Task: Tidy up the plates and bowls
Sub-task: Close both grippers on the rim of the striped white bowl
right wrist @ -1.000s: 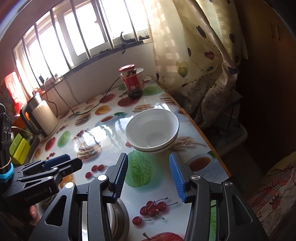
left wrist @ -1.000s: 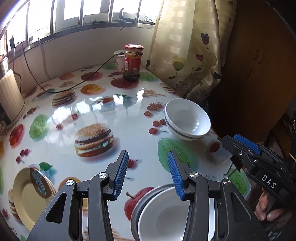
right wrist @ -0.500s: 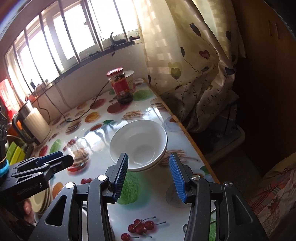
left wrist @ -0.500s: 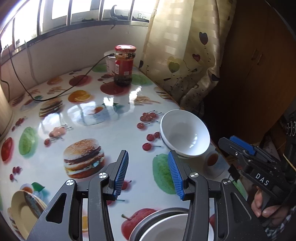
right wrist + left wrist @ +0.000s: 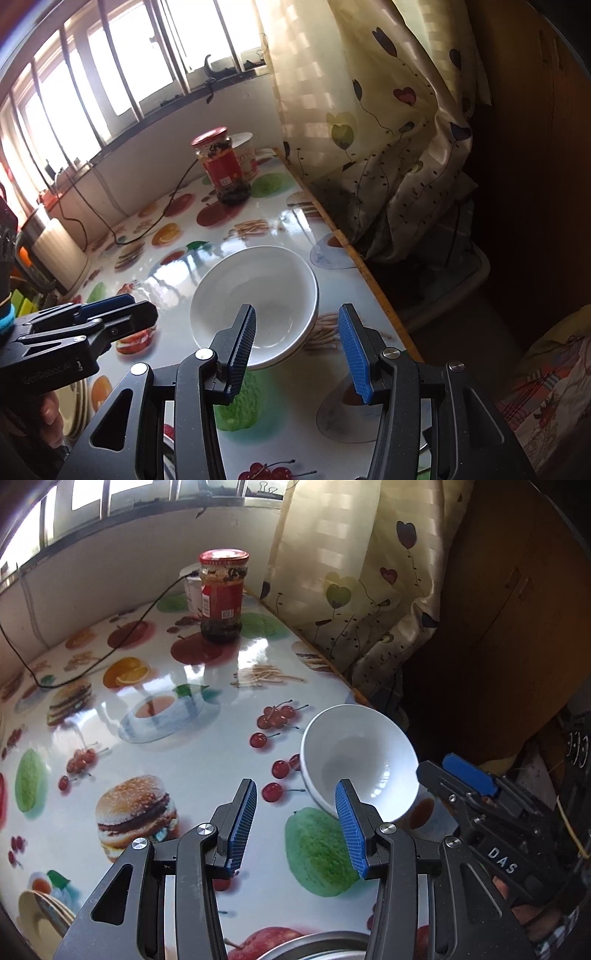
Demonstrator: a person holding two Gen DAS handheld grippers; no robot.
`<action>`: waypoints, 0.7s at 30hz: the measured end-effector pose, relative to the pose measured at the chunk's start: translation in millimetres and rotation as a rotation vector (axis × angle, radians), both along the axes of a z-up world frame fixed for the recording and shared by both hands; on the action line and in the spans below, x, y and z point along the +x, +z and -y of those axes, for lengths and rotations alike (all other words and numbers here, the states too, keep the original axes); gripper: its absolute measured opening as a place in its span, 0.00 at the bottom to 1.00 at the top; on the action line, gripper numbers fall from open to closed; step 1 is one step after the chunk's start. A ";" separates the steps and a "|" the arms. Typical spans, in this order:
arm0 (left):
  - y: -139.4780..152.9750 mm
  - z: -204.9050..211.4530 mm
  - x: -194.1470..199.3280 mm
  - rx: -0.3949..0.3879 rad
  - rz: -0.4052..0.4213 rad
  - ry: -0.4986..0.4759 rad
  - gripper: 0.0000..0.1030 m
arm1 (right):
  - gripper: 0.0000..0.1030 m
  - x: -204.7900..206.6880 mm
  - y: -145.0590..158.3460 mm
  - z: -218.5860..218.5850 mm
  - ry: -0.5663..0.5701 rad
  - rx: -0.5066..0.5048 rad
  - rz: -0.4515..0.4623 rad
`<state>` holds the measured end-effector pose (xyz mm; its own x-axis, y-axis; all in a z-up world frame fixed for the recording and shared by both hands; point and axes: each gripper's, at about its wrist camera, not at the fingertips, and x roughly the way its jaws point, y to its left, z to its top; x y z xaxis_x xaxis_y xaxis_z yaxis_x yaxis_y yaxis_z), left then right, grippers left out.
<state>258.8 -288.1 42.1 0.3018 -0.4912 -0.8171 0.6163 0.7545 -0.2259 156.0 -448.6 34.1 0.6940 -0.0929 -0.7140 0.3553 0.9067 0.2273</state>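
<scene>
Both of your grippers have travelled across the worktop [image 5: 207, 746] toward the white ceramic bowl [image 5: 360, 760] since the earlier frames: it now fills much more of each view, while the grey-rimmed stack with a white bowl in it [image 5: 314, 947] has slid almost out of the bottom of the left wrist view. Your left gripper [image 5: 295, 827] has its blue-padded fingers spread with nothing between them, the right-hand pad overlapping the bowl's near rim in the picture, though contact cannot be told. Your right gripper [image 5: 297, 349] is likewise spread and empty, its fingers framing the bowl's near-right rim without pinching it. The white bowl sits upright near the worktop's right edge, apart from the other dishes, so it is not yet gathered. A yellow patterned plate [image 5: 40, 912] also lies alone at the lower left corner. Judging from this, the organizing is only partly done: one stack exists near you, and this bowl and that plate remain. The red-lidded glass jar [image 5: 222, 594] at the far end looks unrelated.
</scene>
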 end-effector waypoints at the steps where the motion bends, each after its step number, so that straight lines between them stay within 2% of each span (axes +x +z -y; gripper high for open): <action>1: -1.7 2.0 0.8 0.002 -0.006 -0.003 0.44 | 0.45 1.8 -1.2 1.3 -0.002 0.000 -0.004; 11: -15.5 18.9 10.7 0.059 -0.019 0.017 0.44 | 0.45 16.2 -17.0 9.0 -0.006 0.008 -0.032; 21: -24.4 21.3 17.9 0.076 -0.028 0.046 0.44 | 0.43 21.7 -25.7 10.7 -0.010 0.011 -0.044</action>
